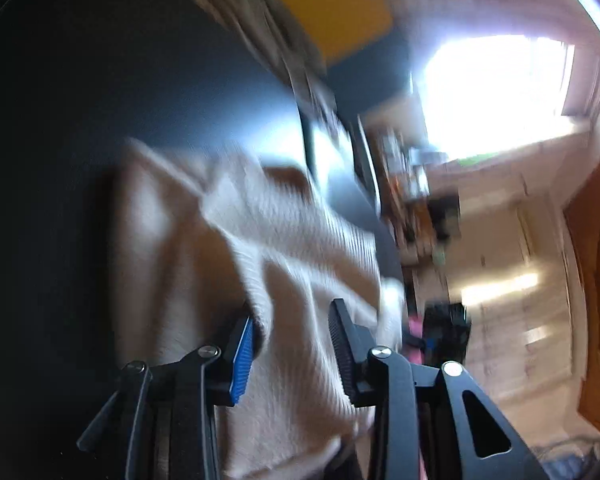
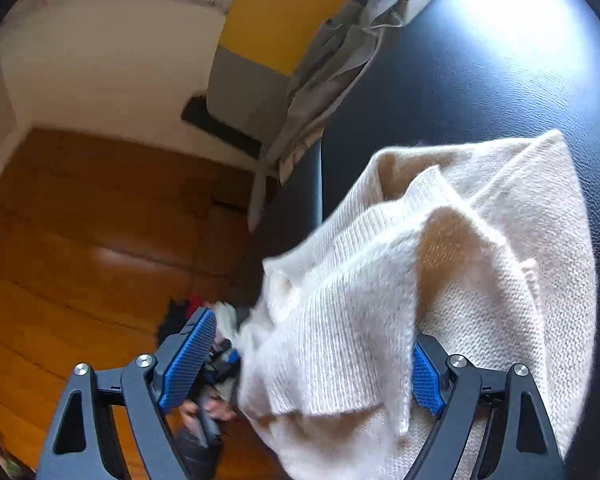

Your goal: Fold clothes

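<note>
A cream knitted sweater [image 2: 480,240] lies bunched on a dark blue leather surface [image 2: 480,92] at its edge. It also shows, blurred, in the left wrist view [image 1: 228,248]. My right gripper [image 2: 312,364] is open, its jaws wide apart on either side of a hanging fold of the sweater. My left gripper [image 1: 292,344] is open, with sweater fabric lying between its jaws. The left wrist view is motion-blurred.
A grey garment [image 2: 332,64] lies crumpled farther along the dark surface, by a yellow and grey cushion [image 2: 268,40]. Wooden floor [image 2: 80,220] lies below the edge, with dark and red items [image 2: 184,312] on it. A bright window [image 1: 496,88] is ahead of the left gripper.
</note>
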{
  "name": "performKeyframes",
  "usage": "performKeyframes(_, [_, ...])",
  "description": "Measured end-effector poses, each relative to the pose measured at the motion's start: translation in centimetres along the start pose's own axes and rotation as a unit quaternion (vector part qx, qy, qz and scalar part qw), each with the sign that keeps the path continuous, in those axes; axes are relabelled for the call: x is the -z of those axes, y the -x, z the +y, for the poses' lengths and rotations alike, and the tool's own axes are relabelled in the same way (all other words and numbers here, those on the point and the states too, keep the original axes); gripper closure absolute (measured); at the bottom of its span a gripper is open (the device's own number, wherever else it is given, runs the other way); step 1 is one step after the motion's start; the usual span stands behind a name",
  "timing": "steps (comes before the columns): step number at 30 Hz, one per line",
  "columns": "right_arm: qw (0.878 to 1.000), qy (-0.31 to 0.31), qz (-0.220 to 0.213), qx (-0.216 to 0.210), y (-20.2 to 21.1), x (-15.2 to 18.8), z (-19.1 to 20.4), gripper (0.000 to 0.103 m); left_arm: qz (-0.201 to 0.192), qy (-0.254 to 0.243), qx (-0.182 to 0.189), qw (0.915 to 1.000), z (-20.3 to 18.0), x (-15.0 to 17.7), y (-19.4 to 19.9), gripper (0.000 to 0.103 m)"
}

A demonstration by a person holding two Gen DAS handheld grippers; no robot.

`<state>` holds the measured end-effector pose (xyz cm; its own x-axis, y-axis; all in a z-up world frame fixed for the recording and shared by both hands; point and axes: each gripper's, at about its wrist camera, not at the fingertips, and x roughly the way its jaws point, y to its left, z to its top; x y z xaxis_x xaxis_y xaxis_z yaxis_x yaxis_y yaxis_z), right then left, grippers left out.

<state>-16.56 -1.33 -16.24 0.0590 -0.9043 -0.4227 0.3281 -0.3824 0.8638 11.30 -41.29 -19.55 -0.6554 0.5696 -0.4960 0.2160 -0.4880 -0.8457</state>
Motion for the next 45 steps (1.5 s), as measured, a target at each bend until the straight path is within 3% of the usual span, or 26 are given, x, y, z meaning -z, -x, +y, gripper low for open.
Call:
performKeyframes(2, [0.998,0.039,0.029,0.036,-0.7,0.4,1.0,0.026,0.022,-0.013,0.003,0.9997,-0.4,0.2,-0.4,0.073])
performKeyframes(4, [0.994,0.075,0.052,0.068,-1.3,0.8,1.9,0.057,0.015,-0.002,0.002,0.9999,-0.1,-0.2,0.0,0.086])
performKeyframes(6, [0.991,0.087,0.06,0.082,-1.4,0.8,2.2,0.078,-0.011,0.017,0.026,0.9995,0.3,-1.0,0.9,0.094])
performKeyframes(9, [0.993,0.087,0.041,0.061,-0.7,0.0,2.5,0.087,-0.045,0.036,0.071,0.9958,0.2,-2.3,1.8,0.096])
performKeyframes(14, [0.996,0.082,-0.014,0.017,1.0,-2.3,3.2,0.087,-0.099,0.047,0.123,0.9864,-0.3,-4.3,3.3,0.097])
performKeyframes(17, [0.997,0.055,-0.043,0.013,1.2,-3.9,2.5,0.087,-0.146,0.098,0.164,0.9707,1.3,-5.1,4.0,0.093])
performKeyframes(18, [0.998,0.045,-0.05,0.016,1.1,-4.4,2.2,0.086,-0.155,0.117,0.174,0.9654,2.0,-5.0,3.8,0.086])
performKeyframes(19, [0.998,0.034,-0.056,0.018,0.9,-4.8,2.0,0.085,-0.164,0.14,0.178,0.9601,2.9,-5.0,3.8,0.079])
performKeyframes(21, [0.998,0.014,-0.06,0.03,0.2,-5.1,1.5,0.08,-0.181,0.184,0.167,0.9518,4.7,-4.8,4.1,0.079])
performKeyframes(22, [0.998,-0.002,-0.061,0.033,0.4,-5.4,0.9,0.063,-0.191,0.188,0.148,0.9521,5.2,-4.6,4.7,0.079])
performKeyframes(23, [0.998,-0.012,-0.063,0.024,0.7,-5.4,0.5,0.052,-0.199,0.185,0.136,0.9529,5.5,-4.4,5.3,0.079])
performKeyframes(24, [0.997,-0.018,-0.073,0.02,1.2,-5.4,0.4,0.034,-0.203,0.18,0.129,0.9537,5.7,-4.2,5.9,0.079])
performKeyframes(28, [0.997,0.016,-0.072,0.031,3.2,-5.1,1.2,0.033,-0.16,0.163,0.101,0.9683,5.4,-3.8,6.4,0.079])
performKeyframes(31, [0.998,0.055,-0.016,0.032,3.1,-3.6,2.5,0.033,-0.112,0.146,0.081,0.9795,4.8,-3.4,5.7,0.079])
performKeyframes(34, [0.996,0.078,0.044,0.028,1.4,-2.0,3.3,0.032,-0.067,0.13,0.096,0.9846,3.8,-2.8,3.6,0.079])
performKeyframes(37, [0.989,0.106,0.079,0.063,-1.4,-1.2,3.8,0.032,-0.022,0.113,0.111,0.9872,2.7,-2.2,1.6,0.079])
performKeyframes(41, [0.983,0.119,0.096,0.098,-6.4,-2.9,3.7,0.031,-0.071,0.114,0.137,0.9815,1.9,-3.2,2.1,0.079])
performKeyframes(43, [0.987,0.089,0.056,0.119,-6.2,-4.2,2.7,0.031,-0.099,0.113,0.136,0.9792,1.8,-3.4,3.0,0.078])
performKeyframes(45, [0.99,0.041,0.006,0.136,-5.6,-5.6,1.2,0.032,-0.122,0.108,0.103,0.9812,2.2,-3.1,4.7,0.077])
